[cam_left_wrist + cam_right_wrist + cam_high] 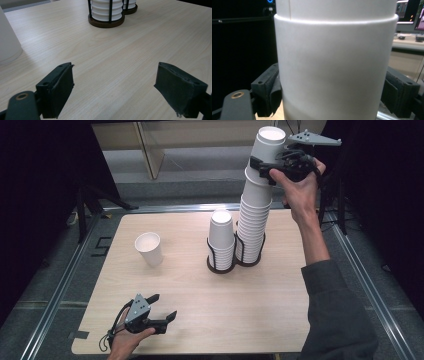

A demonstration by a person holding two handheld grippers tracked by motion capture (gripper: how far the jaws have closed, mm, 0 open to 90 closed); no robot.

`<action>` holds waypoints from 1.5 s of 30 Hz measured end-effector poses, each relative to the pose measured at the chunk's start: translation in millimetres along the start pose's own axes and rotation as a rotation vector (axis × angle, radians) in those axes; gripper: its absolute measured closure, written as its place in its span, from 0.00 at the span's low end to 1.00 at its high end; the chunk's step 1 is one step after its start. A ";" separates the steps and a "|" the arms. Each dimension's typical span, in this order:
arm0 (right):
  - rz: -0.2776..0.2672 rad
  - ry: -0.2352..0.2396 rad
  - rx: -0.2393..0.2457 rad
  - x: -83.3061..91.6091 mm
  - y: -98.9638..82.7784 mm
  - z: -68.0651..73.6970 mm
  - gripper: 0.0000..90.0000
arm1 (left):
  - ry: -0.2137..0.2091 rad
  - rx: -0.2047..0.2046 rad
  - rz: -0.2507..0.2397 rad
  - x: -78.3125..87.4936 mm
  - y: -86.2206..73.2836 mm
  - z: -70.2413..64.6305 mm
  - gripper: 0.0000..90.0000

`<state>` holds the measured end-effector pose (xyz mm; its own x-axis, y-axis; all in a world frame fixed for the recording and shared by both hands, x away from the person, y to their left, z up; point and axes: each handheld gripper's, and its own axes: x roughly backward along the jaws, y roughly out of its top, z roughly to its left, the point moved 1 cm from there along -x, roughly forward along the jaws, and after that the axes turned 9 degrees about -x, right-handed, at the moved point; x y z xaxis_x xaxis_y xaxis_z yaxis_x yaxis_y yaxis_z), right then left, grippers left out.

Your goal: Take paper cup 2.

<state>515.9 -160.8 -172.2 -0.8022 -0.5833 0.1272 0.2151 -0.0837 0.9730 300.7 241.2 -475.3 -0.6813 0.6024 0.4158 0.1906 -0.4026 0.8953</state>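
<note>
Above the tall stack of ribbed white paper cups (252, 227), the right gripper (263, 167) clamps a smooth tapered cup (262, 175). Near left, the left gripper (162, 307) rests spread wide on the pale woodgrain tabletop (200, 310).

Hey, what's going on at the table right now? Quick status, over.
Right gripper shut on top cups of tall stack. Left gripper open, low over table. Lone cup upright, apart from both. Nothing in the way.

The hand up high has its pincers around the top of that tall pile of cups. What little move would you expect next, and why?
Probably a straight lift: the right gripper has its jaws on both sides of the top cup of the tall stack, and one loose cup already stands on the table.
</note>
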 end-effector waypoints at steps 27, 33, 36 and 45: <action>-0.017 0.011 0.025 87.0 -3.5 2.6 0.19 | -0.007 0.006 -0.008 -3.5 -0.9 -1.8 0.16; -0.010 0.038 0.011 103.6 -25.7 1.3 0.19 | 0.002 0.004 0.001 -3.8 -0.9 -0.6 0.16; -0.004 0.039 0.012 111.6 -38.3 2.9 0.19 | -0.001 0.004 -0.007 -5.2 -1.0 -0.6 0.16; 0.053 0.091 0.023 121.5 -81.7 17.1 0.19 | -0.003 0.021 0.007 -5.1 -2.3 -0.3 0.16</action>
<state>391.3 -211.0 -233.0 -0.7362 -0.6573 0.1611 0.2420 -0.0334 0.9697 303.6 238.8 -479.5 -0.6780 0.6013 0.4228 0.2106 -0.3922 0.8955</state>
